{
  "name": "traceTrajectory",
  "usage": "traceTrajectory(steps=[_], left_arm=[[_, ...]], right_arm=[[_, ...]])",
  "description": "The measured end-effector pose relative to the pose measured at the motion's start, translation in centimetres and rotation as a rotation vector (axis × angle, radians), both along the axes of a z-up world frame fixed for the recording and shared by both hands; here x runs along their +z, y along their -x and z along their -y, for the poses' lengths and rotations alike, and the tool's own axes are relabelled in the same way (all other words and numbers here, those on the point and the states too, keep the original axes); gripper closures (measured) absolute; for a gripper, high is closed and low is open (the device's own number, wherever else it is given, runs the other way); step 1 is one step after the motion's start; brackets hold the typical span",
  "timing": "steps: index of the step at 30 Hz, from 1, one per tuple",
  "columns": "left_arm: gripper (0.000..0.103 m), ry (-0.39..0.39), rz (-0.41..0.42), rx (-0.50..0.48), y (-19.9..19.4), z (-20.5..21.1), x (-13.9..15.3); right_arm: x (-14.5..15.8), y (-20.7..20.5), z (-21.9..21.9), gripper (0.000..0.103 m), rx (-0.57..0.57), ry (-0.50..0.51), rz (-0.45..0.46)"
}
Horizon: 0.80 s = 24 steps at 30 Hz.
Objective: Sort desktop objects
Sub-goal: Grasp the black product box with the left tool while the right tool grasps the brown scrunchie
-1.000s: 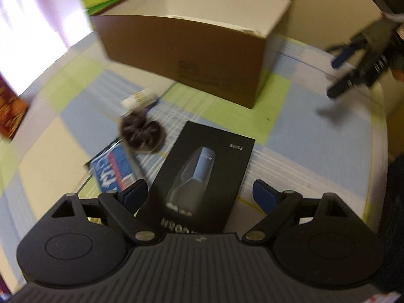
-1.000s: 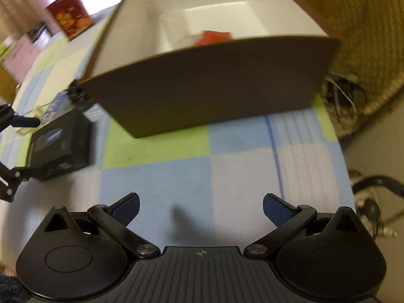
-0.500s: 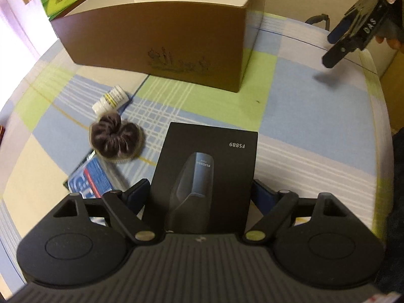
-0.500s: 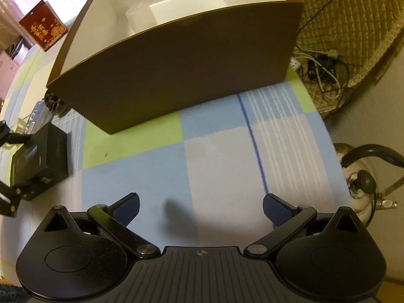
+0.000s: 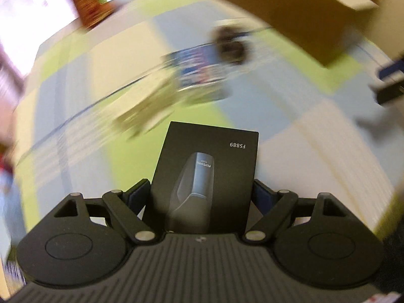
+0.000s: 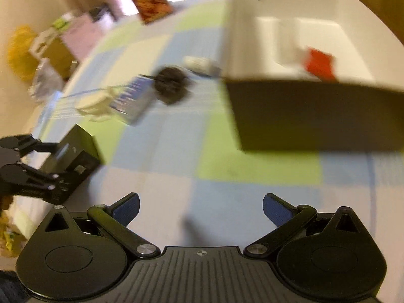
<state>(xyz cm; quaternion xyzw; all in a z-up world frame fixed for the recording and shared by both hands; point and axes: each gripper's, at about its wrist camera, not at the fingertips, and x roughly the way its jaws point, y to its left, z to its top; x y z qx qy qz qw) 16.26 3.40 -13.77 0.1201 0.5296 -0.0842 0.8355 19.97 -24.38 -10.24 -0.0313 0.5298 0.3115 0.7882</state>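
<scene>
Overhead, the left gripper [image 5: 202, 197] clamps the black box [image 5: 209, 166] above a checked cloth [image 6: 214, 166]. At 2 o'clock stands the open carton [image 6: 315, 116], a red item [image 6: 319, 63] inside. Right gripper [image 6: 200, 208] gapes wide, holding nothing. Red box [image 6: 149, 0] at 11 o'clock.

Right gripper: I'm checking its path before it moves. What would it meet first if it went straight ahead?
The open right gripper points over bare checkered tablecloth. Further on, probably the left corner of the brown cardboard box, though blur leaves depth unclear.
</scene>
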Motion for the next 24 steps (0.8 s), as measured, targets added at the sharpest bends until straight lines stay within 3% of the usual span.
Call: traceTrajectory(steps=[4,7,11,12,14,16,24], left_arm=[[0.021,0.014,0.004,0.234,0.1,-4.4,0.3],[0.021,-0.002,0.011,0.353,-0.3,-6.8,0.3],[0.021,-0.009,0.025,0.501,-1.2,-9.8,0.3],[0.021,-0.009,0.031,0.523,-1.6,-10.2,0.3],[0.021,-0.002,0.042,0.566,-2.2,-11.2,0.3],[0.021,0.005,0.051,0.591,-2.8,-12.2,0.4],[0.022,-0.004,0.061,0.596,-5.0,-13.4,0.3]], right_arm=[[0.8,-0.1,-3.7,0.002,0.067,-0.053,0.068],[1.0,-0.4,-6.2,0.003,0.089,-0.065,0.124],[1.2,-1.9,-8.9,0.031,0.074,-0.077,0.192],[0.9,-2.5,-9.6,0.033,0.061,-0.069,0.203],[0.5,-3.6,-10.6,0.049,0.031,-0.047,0.226],[-0.1,-4.9,-11.7,0.056,0.001,-0.025,0.228],[-3.2,-9.8,-13.8,0.057,-0.118,-0.004,0.170]])
